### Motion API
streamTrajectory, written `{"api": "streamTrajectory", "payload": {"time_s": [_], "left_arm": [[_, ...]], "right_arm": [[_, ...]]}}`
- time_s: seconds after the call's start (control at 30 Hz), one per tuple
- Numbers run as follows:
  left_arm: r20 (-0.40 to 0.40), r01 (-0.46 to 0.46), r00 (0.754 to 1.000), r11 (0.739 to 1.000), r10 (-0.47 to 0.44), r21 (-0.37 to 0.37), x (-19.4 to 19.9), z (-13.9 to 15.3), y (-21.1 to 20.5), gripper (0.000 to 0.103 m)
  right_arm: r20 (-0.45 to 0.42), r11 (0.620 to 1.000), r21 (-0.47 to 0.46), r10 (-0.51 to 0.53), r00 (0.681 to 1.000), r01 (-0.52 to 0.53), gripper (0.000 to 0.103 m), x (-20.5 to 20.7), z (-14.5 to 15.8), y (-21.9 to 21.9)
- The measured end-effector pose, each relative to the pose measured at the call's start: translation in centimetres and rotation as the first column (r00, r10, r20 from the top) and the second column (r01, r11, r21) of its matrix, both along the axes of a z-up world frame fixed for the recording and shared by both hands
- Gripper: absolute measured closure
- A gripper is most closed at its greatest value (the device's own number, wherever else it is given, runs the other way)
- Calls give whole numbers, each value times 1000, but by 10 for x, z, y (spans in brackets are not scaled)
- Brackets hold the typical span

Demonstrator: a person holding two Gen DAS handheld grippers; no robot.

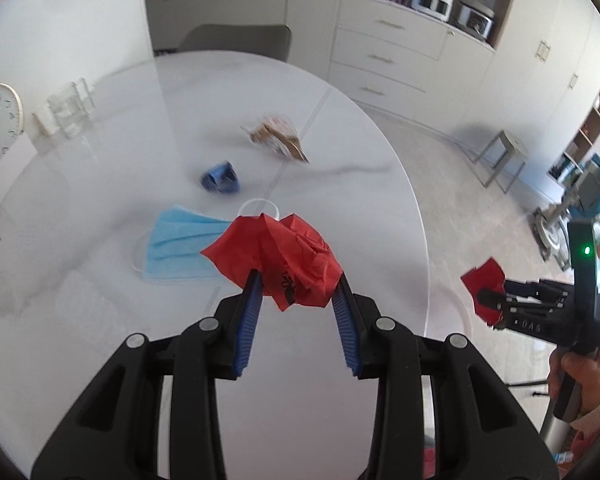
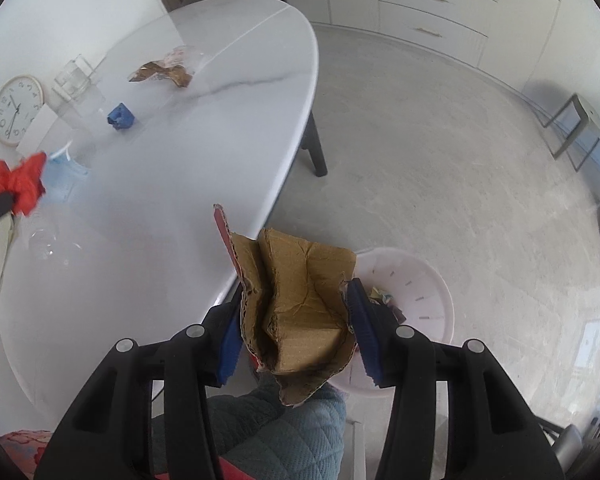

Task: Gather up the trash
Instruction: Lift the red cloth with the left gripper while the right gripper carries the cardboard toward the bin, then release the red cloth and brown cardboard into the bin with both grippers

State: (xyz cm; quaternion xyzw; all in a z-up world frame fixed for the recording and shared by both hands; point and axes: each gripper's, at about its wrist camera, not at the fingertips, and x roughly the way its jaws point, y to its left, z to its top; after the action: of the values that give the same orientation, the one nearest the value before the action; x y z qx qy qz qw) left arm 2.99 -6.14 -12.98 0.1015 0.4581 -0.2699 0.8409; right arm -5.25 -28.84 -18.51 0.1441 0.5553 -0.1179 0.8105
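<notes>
1. The brown wrapper point(image 1: 278, 140) at the far side of the white table point(image 1: 100, 208) is blurred; its print cannot be read. The bin's contents are mostly hidden behind the right fingers.
2. The blue face mask point(image 1: 176, 246) lies flat on the table, partly covered by the crumpled red paper point(image 1: 278, 260). A small blue crumpled scrap point(image 1: 220, 178) sits beyond it.
3. The left gripper point(image 1: 298, 280) clamps the red paper between its blue pads, above the table's near part.
4. The right gripper point(image 2: 296, 320) pinches a torn, folded piece of brown cardboard point(image 2: 296, 300), red on its outer face, past the table's right edge, above the pale pink bin point(image 2: 416, 292) on the floor.
</notes>
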Motion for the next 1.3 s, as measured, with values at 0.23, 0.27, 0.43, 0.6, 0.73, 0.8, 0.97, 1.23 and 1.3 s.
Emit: {"api": "streamTrajectory", "payload": {"time_s": [0.23, 0.27, 0.43, 0.6, 0.73, 0.8, 0.97, 1.23, 1.3], "left_arm": [[59, -118, 991, 993, 118, -17, 25, 32, 12, 68], [64, -129, 989, 991, 130, -18, 28, 34, 12, 68], [80, -162, 983, 986, 164, -36, 30, 48, 10, 68], [2, -164, 987, 986, 164, -24, 22, 30, -1, 68], [-86, -156, 984, 988, 154, -18, 3, 2, -6, 68], [-124, -147, 982, 989, 145, -3, -9, -13, -8, 68], [-200, -147, 968, 989, 149, 29, -31, -45, -4, 68], [-305, -147, 939, 987, 160, 66, -56, -81, 6, 68], [-316, -150, 935, 987, 163, 65, -60, -83, 5, 68]], "right_arm": [[41, 996, 13, 85, 996, -86, 54, 20, 9, -2], [47, 995, 14, 98, 994, -99, 54, 23, 11, -3], [63, 992, 18, 125, 990, -126, 54, 31, 15, -8], [74, 989, 22, 147, 986, -149, 54, 34, 19, -14], [67, 985, 25, 170, 983, -172, 54, 33, 19, -12], [64, 982, 25, 185, 981, -187, 54, 32, 19, -11], [55, 972, 31, 232, 971, -234, 54, 33, 18, -1], [59, 946, 39, 318, 946, -321, 54, 42, 19, 20], [62, 940, 37, 335, 940, -338, 54, 42, 20, 24]]}}
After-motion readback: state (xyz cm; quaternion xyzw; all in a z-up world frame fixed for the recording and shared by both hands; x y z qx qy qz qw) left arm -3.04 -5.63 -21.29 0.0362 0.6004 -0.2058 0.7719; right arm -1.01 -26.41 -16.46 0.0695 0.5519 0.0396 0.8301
